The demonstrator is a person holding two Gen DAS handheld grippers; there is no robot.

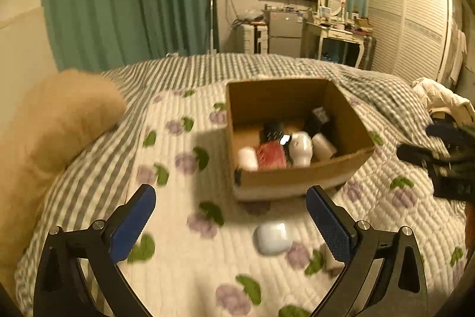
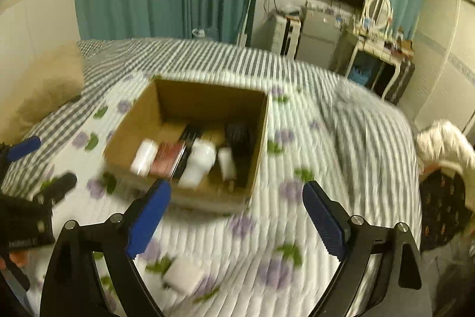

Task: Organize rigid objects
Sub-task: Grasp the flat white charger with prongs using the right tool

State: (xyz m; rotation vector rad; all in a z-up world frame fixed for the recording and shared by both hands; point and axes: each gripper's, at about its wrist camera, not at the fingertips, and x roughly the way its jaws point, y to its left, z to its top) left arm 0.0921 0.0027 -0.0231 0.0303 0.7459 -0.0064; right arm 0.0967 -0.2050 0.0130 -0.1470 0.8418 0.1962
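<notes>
With both grippers empty and spread wide, the white earbud case [image 1: 271, 238] lies on the quilt [image 1: 184, 266] between my left gripper [image 1: 231, 223] fingers, nearer than the cardboard box [image 1: 299, 183] beyond.

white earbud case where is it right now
In the left wrist view the white earbud case lies on the quilt, just in front of the cardboard box.

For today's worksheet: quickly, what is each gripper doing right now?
Left gripper: open, holding nothing.
Right gripper: open, holding nothing.
</notes>
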